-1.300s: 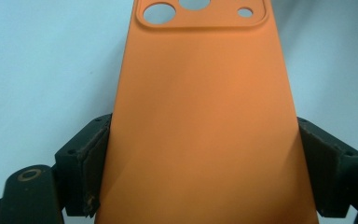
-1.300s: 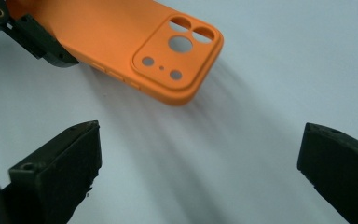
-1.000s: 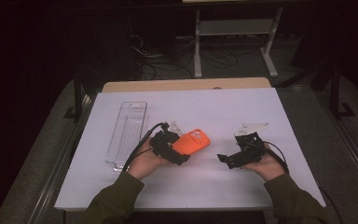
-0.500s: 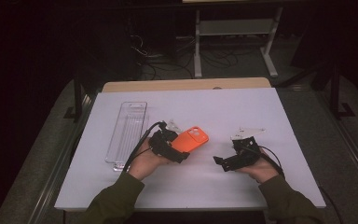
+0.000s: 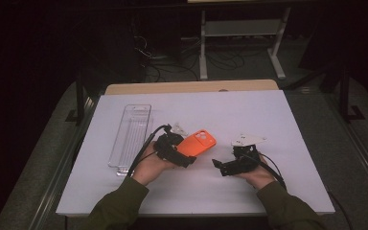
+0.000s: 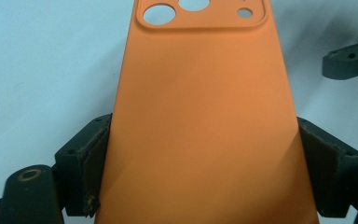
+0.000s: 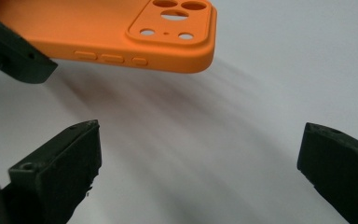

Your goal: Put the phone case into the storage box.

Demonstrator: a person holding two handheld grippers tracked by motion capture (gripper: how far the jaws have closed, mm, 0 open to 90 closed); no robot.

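An orange phone case point(image 5: 197, 143) with camera cut-outs is held above the white table by my left gripper point(image 5: 184, 153). In the left gripper view the case point(image 6: 200, 93) runs up the middle, its back facing the camera, and both pads point(image 6: 95, 156) press on its long sides. My right gripper point(image 5: 219, 166) is just right of the case, low over the table, jaws pointing left. In the right gripper view its jaws point(image 7: 200, 163) stand wide apart with nothing between them, and the case point(image 7: 121, 32) hangs beyond them at the upper left.
A clear plastic tray point(image 5: 132, 136) lies on the white sheet point(image 5: 268, 110) to the left of my left hand. A tan board edge point(image 5: 191, 87) borders the far side. A metal shelf frame point(image 5: 239, 28) and cables stand on the dark floor behind.
My right gripper has shifted a little left and toward the table's front edge, sinking lower. The left gripper and the orange case have stayed where they were.
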